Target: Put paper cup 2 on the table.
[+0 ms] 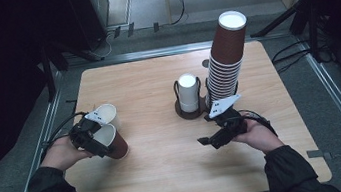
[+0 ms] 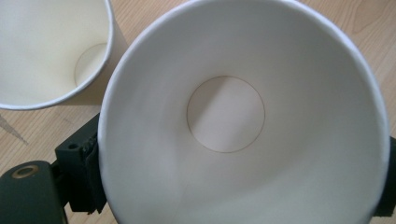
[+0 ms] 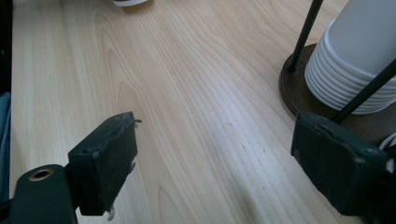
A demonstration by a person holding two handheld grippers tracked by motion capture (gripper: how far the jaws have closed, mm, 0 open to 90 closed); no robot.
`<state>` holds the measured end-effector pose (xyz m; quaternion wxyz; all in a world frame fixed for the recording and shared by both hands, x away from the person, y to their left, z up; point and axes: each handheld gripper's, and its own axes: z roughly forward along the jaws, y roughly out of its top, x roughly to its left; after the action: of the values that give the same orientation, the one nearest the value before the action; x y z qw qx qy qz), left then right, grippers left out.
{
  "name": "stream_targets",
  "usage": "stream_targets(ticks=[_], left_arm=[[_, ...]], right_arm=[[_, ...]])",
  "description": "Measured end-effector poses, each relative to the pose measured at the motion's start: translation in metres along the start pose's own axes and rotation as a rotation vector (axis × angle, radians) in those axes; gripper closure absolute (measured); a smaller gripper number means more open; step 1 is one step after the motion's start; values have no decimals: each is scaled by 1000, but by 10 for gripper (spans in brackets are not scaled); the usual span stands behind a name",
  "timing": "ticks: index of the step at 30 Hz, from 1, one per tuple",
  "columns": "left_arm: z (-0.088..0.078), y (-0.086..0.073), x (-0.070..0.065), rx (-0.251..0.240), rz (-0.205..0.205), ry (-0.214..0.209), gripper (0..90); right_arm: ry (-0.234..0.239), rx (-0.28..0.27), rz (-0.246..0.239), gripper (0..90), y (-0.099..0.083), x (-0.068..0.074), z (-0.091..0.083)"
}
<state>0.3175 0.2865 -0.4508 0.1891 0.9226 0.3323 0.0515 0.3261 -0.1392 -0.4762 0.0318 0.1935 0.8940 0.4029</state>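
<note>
In the left gripper view the brown cup is so near that its outside wall is hidden; one sees the white inside, the round bottom and the rim, which is cut off at the lower edge. The black pads sit against its wall at 9 and 3 o'clock, so the left tongs are grasping this cup. In the high view the cup is brown outside, white inside, and leans with its mouth toward the hand, at about 8 o'clock on the desk.

Just beside it, toward 11 o'clock, a cream cup stands with its mouth open; whether the two cups touch I cannot tell.

The right tongs are released, with bare wood between the jaws, at 5 o'clock from the round holder. The holder carries a stack of white cups, bottom up. A tall stack of brown cups rises at its 3 o'clock, its foot hidden behind the grey plate.

The desk is light wood with rounded corners. The room around is dark, with cables on a grey floor.
</note>
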Motion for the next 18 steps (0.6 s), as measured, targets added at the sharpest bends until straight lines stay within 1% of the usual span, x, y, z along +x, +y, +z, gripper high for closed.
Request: stream_targets(ticks=[6,7,8,14,18], left_arm=[[3,1,0,25,-7,29,69],[4,1,0,31,-3,34,68],[5,1,0,22,-3,40,66],[5,1,0,9,0,37,63],[6,1,-1,6,10,19,53]], right_arm=[[2,-5,-3,147,0,-1,0],[2,-4,-3,147,0,0,0],[3,-4,-3,147,0,0,0],[2,-5,-1,147,0,-1,-1],[3,-3,-2,147,0,-1,-1]])
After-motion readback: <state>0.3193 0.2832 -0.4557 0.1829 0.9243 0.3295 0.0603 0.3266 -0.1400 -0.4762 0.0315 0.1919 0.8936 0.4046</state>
